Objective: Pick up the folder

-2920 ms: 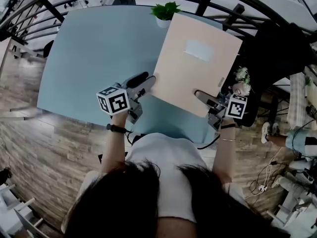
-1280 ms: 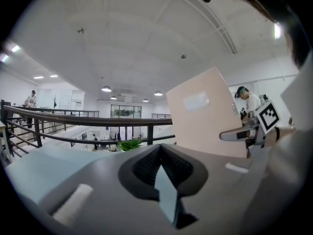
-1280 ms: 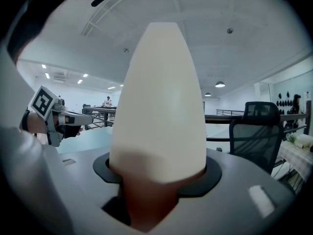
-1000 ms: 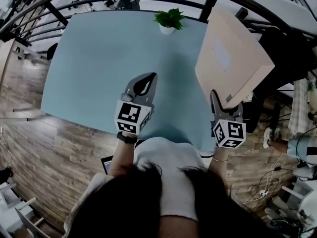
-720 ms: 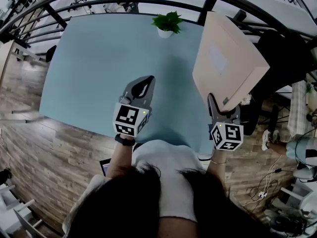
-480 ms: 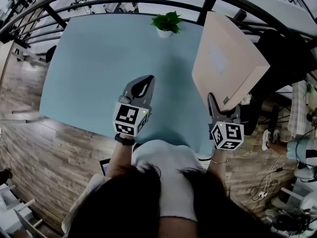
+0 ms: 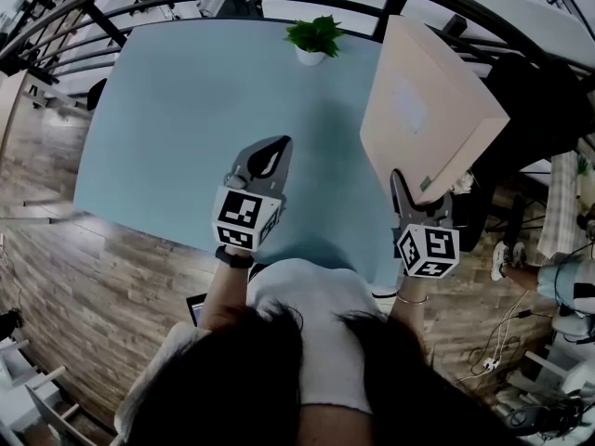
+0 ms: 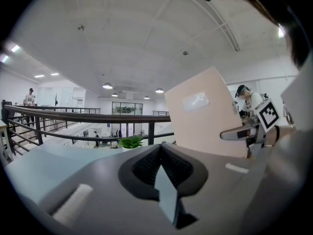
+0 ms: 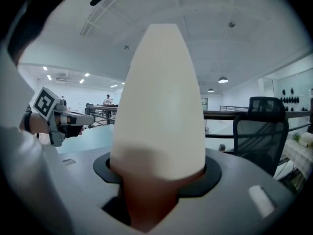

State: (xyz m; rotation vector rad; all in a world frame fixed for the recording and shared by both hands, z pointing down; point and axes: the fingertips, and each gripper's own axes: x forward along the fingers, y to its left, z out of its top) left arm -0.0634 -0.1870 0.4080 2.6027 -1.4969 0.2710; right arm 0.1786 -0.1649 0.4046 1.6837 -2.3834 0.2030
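Observation:
The folder [image 7: 428, 110], a thick pale-peach box file with a label on its face, is held up off the light-blue table [image 7: 177, 110], tilted on edge over the table's right side. My right gripper [image 7: 407, 193] is shut on its near lower edge. The right gripper view is filled by that edge [image 9: 161, 97], which stands between the jaws of the right gripper [image 9: 149, 195]. My left gripper [image 7: 264, 159] hovers over the table's near middle, shut and empty, well left of the folder. From the left gripper view the folder [image 8: 205, 111] rises at the right.
A small potted plant [image 7: 314, 37] stands at the table's far edge. A black railing [image 7: 186, 3] curves behind the table. A black office chair [image 9: 259, 126] sits to the right, off the table. Wooden floor lies to the left and near side.
Earlier the folder lay flat on the table with both grippers at its near edge. It is now raised and tilted in the right gripper; the left has let go. Over the last second nothing moved.

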